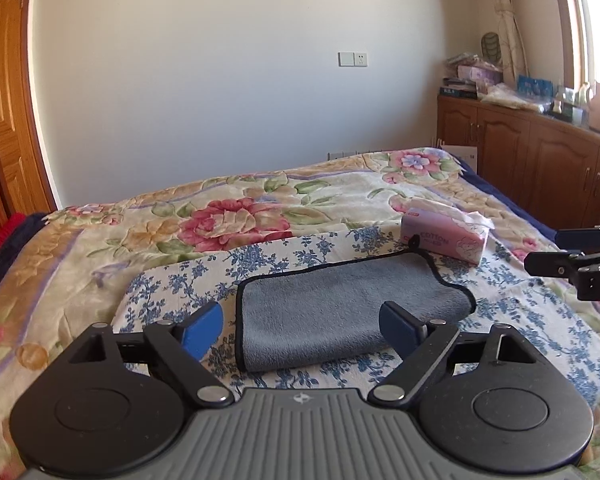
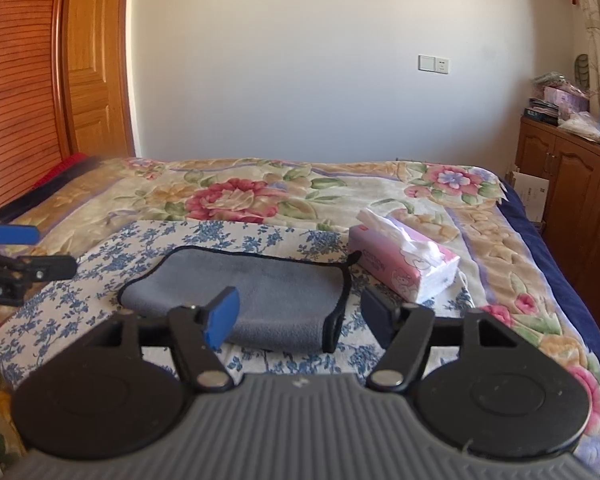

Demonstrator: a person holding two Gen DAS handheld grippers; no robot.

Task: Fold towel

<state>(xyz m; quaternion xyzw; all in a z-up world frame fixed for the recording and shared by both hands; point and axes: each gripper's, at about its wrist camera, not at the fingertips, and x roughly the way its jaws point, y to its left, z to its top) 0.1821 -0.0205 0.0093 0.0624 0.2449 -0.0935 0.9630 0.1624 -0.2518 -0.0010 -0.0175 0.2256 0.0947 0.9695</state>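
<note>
The left hand-held gripper [image 1: 302,330] hangs with its blue-padded fingers [image 1: 202,330] spread wide and holding nothing, the near edge of a folded grey towel [image 1: 340,312] lying between them in the left wrist view. The right hand-held gripper [image 2: 300,322] is likewise spread and empty — its left pad [image 2: 222,320] overlaps the towel's near edge in its own camera, though contact cannot be told. The towel [image 2: 260,296], trimmed in black piping, lies folded on a blue-and-white floral cloth [image 1: 172,284] spread over the bed's flowered quilt [image 1: 228,220]. At about 1 o'clock from the towel, just beyond its far right corner, sits a pink tissue pack [image 1: 444,236] with white tissue poking from its top. In the left wrist view the right tool's black fingers enter at 3 o'clock; in the right wrist view the left tool shows at 9 o'clock. Beyond the bed stand a pale wall with a switch plate [image 1: 353,59], a wooden door [image 2: 96,60] at 10 o'clock and a cluttered wooden cabinet [image 1: 540,152] at 2 o'clock.
</note>
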